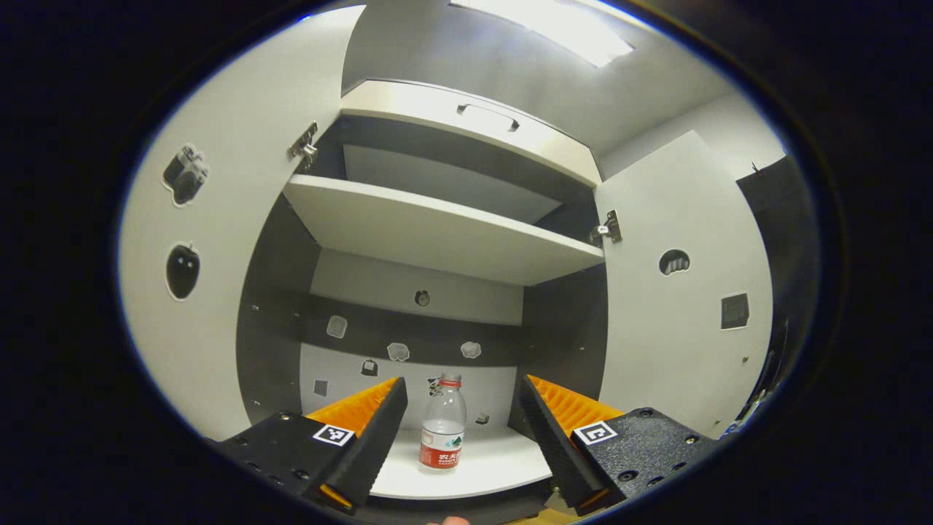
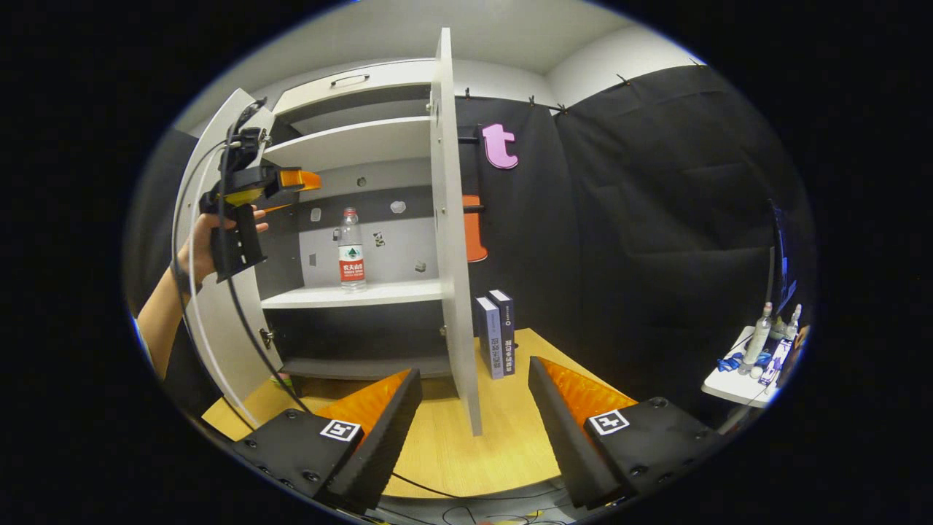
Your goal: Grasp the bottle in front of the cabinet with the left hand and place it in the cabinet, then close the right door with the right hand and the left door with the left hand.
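A clear plastic water bottle (image 1: 442,425) with a red cap and a red-and-white label is seen standing upright on the lower shelf (image 1: 466,467) of the cabinet (image 1: 437,240), well inside, apart from both claws. Its body is ribbed and looks nearly empty. In the left gripper view the left claw (image 1: 461,430) is spread wide in front of the shelf, the bottle framed between its ridged, wedge-shaped fingers without being touched. The cabinet is made of smooth white panels with dark inner sides; small stickers are dotted on its back wall and door insides. Both the left door (image 1: 211,255) and the right door (image 2: 452,233) stand open on metal hinges. In the right gripper view the right claw (image 2: 475,430) is held wide and empty above the pale wooden surface (image 2: 466,445), facing the edge of the right door. Two dark upright boxes (image 2: 497,334) are seen just beside that door.
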A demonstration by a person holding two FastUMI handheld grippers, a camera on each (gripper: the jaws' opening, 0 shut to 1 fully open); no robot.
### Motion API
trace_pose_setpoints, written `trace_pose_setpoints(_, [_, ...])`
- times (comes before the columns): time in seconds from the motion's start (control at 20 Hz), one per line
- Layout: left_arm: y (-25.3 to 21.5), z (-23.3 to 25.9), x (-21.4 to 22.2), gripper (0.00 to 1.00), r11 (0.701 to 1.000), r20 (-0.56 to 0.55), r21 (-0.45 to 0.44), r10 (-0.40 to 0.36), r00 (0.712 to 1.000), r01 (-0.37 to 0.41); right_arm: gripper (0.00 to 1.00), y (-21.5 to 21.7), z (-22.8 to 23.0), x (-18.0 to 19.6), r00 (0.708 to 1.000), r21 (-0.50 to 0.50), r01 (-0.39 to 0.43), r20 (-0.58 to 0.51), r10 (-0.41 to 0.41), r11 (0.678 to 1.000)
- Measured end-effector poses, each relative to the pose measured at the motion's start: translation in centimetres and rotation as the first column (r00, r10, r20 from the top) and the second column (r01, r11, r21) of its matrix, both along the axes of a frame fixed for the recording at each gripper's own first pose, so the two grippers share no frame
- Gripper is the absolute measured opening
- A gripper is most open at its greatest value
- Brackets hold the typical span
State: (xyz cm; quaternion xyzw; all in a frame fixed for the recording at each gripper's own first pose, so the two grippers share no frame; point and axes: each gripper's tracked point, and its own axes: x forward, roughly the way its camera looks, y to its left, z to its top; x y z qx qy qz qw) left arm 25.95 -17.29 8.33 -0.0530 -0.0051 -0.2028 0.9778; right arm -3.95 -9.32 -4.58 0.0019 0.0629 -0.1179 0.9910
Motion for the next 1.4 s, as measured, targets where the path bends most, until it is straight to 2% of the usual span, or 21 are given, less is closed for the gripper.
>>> trace_pose_setpoints(0.2, [3.0,-0.5,-4.8,0.94,0.999,-0.012,-0.037,0.013,1.000,-0.014,0.97,1.3,0.3,1.0,0.999,0.016,-0.047,0.018,0.047,0.999])
trace_pose_setpoints(0.35, [6.3,-2.5,-8.4,0.94,0.997,0.023,-0.015,0.076,0.997,-0.076,1.00,2.2,0.4,1.4,0.997,0.019,-0.076,0.031,0.076,0.997])
trace_pose_setpoints(0.4, [7.3,-3.4,-9.5,0.94,0.995,0.017,-0.008,0.098,0.995,-0.098,0.97,2.3,0.6,1.4,0.996,0.013,-0.082,0.035,0.081,0.997])
trace_pose_setpoints(0.65, [9.6,-9.2,-15.7,0.95,0.989,-0.101,-0.024,0.140,0.985,-0.143,0.97,2.9,0.2,2.1,0.994,0.008,-0.104,0.030,0.104,0.995])
trace_pose_setpoints(0.8, [11.7,-11.2,-18.5,0.94,0.974,-0.111,-0.032,0.220,0.969,-0.225,0.97,3.5,-0.1,2.4,0.992,0.012,-0.122,0.026,0.122,0.992])
trace_pose_setpoints(0.85, [12.2,-11.8,-19.3,0.92,0.969,-0.115,-0.031,0.240,0.964,-0.245,0.97,3.7,-0.3,2.5,0.992,0.011,-0.128,0.023,0.127,0.992])
trace_pose_setpoints(0.9, [12.6,-12.6,-20.0,0.94,0.965,-0.122,-0.024,0.257,0.959,-0.262,0.98,3.9,-0.6,2.4,0.991,0.009,-0.134,0.017,0.134,0.991])
trace_pose_setpoints(1.15, [14.8,-15.7,-22.3,0.95,0.949,-0.178,0.065,0.317,0.932,-0.310,0.98,4.4,-1.1,2.1,0.989,0.005,-0.146,0.005,0.146,0.989])
trace_pose_setpoints(1.4, [16.4,-15.8,-23.6,0.95,0.942,-0.182,0.071,0.336,0.924,-0.328,0.98,1.2,1.8,1.3,0.995,0.012,-0.086,0.057,0.085,0.996])
